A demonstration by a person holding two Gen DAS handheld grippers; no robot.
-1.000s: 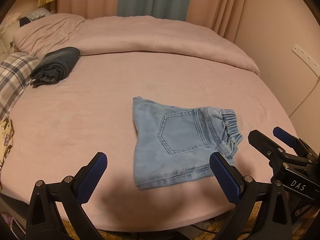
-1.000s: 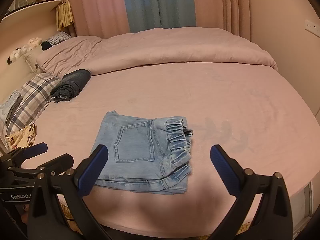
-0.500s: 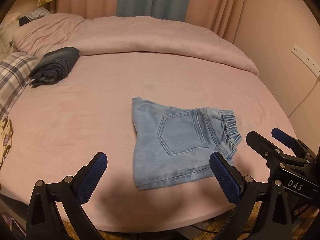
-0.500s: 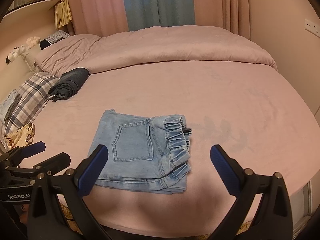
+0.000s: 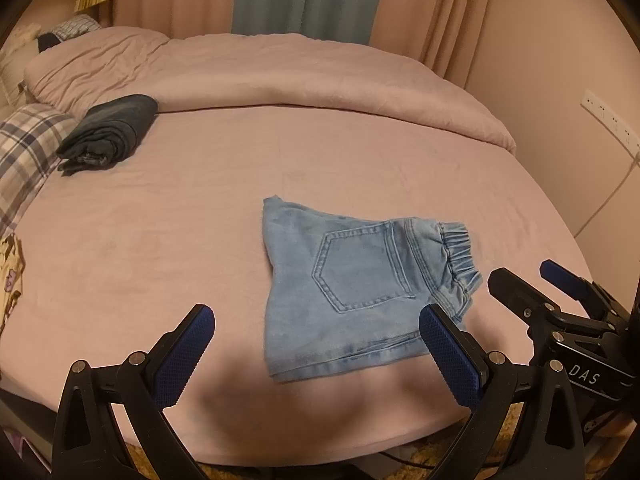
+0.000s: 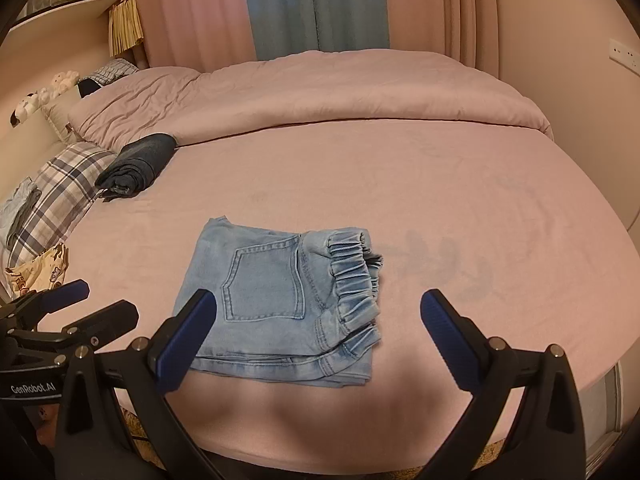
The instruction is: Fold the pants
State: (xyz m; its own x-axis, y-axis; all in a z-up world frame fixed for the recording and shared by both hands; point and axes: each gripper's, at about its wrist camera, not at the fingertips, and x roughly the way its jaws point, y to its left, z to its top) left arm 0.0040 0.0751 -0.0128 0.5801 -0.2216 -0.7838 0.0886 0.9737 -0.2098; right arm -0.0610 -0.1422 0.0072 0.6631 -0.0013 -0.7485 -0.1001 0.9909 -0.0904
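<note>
Light blue denim pants (image 5: 356, 284) (image 6: 280, 304) lie folded into a compact square near the front edge of the pink bed (image 5: 200, 216), back pocket up and elastic waistband to the right. My left gripper (image 5: 316, 344) hovers open over the bed's front edge, just before the pants, holding nothing. My right gripper (image 6: 320, 328) is open too, its left finger (image 6: 184, 340) over the pants' near left corner. Each gripper shows at the edge of the other's view: the right gripper (image 5: 532, 280) and the left gripper (image 6: 100, 300).
A rolled dark garment (image 5: 108, 132) (image 6: 136, 164) lies at the back left beside a plaid pillow (image 6: 56, 188). A bunched pink duvet (image 5: 280, 72) crosses the back. Curtains (image 6: 316, 4) hang behind; a wall with sockets (image 5: 604, 116) is at the right.
Both views have shifted only slightly; the pants lie still and both grippers stay open.
</note>
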